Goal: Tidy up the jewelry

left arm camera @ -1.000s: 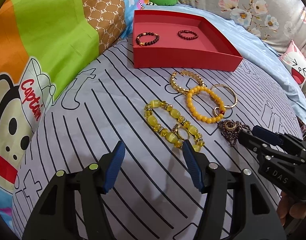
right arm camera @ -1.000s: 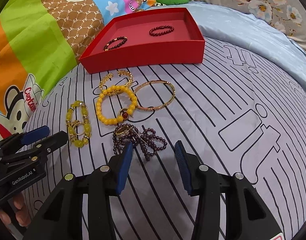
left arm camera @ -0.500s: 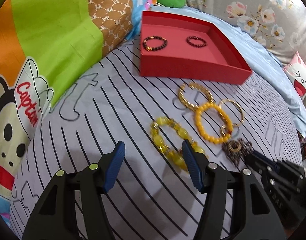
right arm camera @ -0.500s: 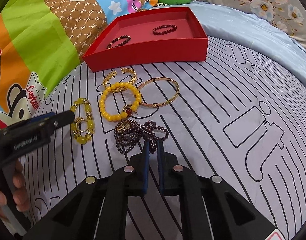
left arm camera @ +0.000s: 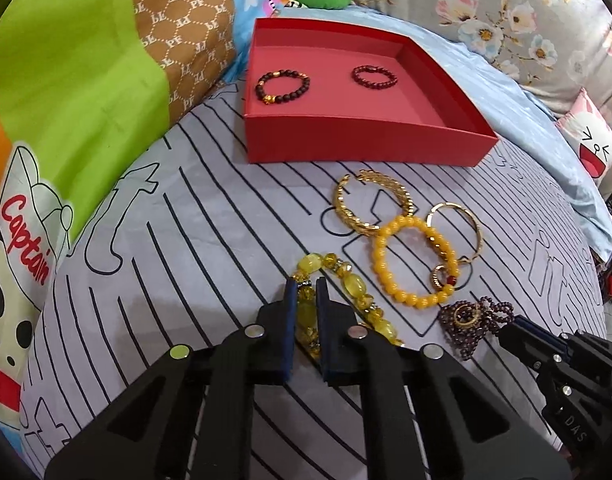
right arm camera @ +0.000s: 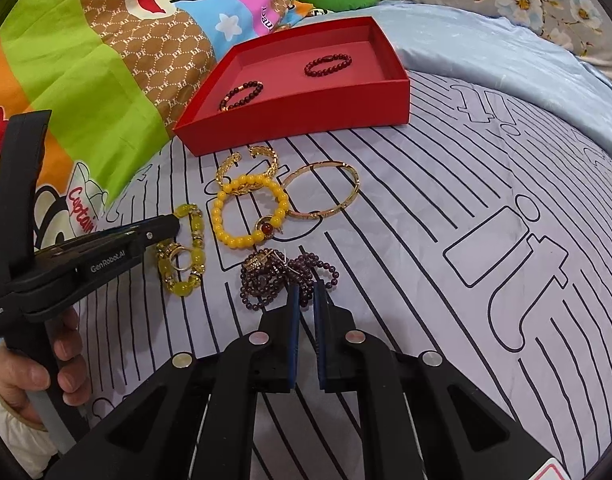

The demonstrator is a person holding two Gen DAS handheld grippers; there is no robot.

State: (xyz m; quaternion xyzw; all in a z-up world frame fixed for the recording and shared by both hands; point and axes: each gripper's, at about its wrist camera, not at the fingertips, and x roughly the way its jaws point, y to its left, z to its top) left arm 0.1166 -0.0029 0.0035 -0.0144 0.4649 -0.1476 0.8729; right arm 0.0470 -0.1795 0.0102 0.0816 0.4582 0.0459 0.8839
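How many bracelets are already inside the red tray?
2. A dark beaded bracelet with gold accent lies at the left of the red tray; a dark red beaded bracelet sits toward the centre. The near wall hides none, apparently.

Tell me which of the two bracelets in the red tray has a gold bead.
The left one, the dark bead bracelet in the red tray; it carries a gold charm at its lower edge. The dark red bracelet has none visible.

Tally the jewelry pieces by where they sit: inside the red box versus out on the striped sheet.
Inside the red cardboard box: 2 dark beaded bracelets
On the striped sheet: 5 bracelets, counting the purple bead tangle as one
Total: 7
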